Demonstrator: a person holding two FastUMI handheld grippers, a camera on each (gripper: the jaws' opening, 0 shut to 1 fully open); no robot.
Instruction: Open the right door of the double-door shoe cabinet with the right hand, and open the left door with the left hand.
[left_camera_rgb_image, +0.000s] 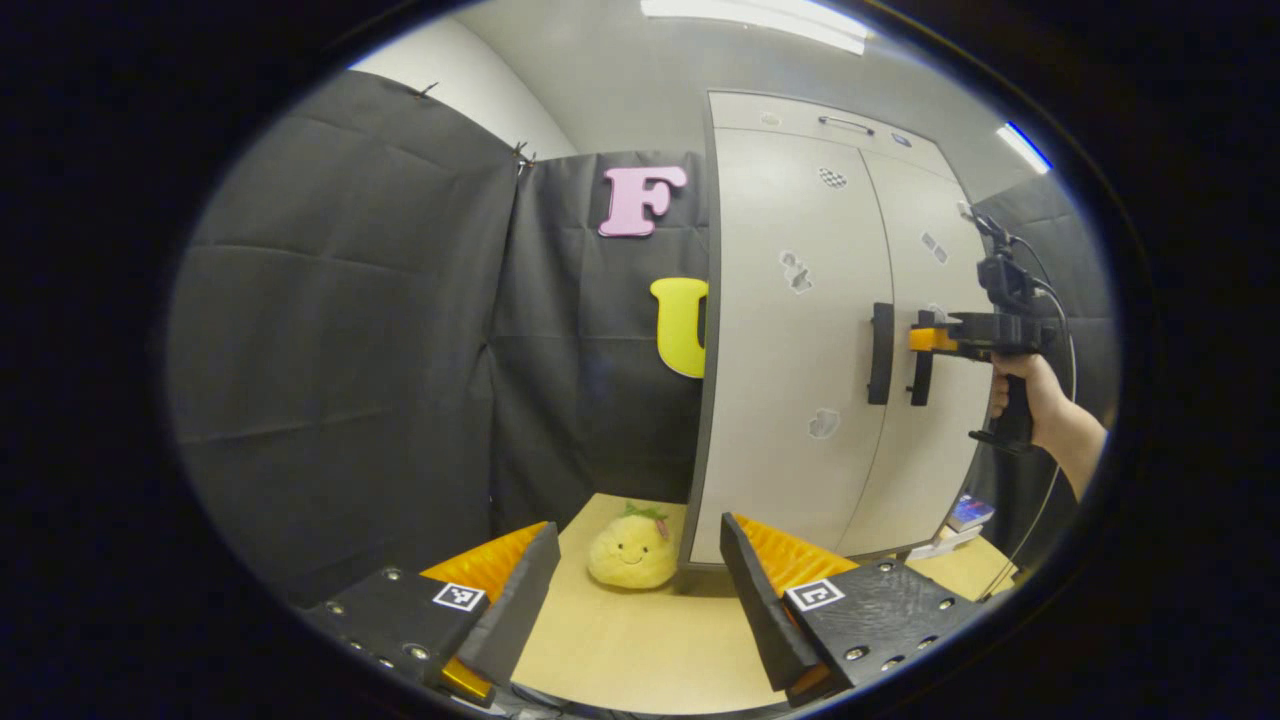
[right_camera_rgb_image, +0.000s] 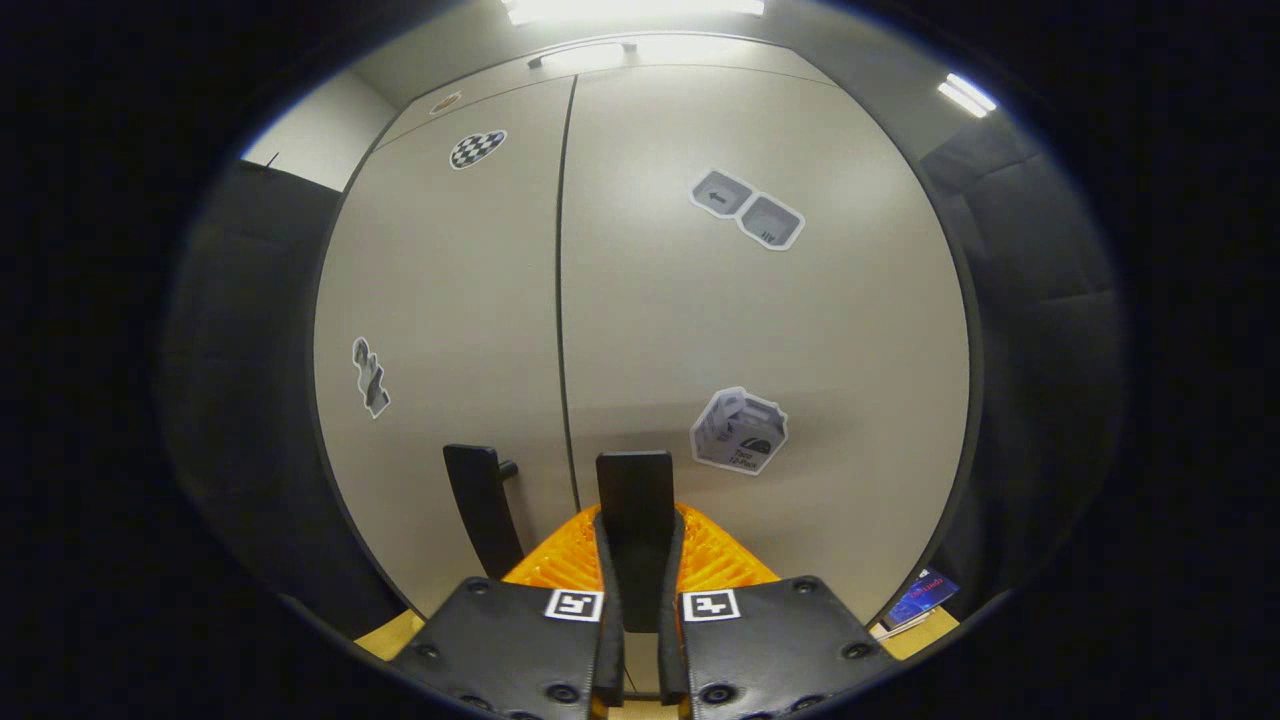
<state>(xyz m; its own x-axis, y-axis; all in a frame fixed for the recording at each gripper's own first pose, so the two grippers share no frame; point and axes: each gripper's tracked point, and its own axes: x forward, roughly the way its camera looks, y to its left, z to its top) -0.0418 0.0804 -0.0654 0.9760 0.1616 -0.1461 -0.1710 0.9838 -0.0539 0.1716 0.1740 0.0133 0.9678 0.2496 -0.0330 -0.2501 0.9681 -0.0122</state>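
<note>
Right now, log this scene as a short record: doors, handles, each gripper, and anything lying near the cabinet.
cabinet: double-door, both doors closed
right door handle: between the fingers of the right gripper, which is shut on it
left door handle: free, nothing touching it
left gripper: open, held back from the cabinet, above the table
plush toy: on the table by the cabinet's left corner
</note>
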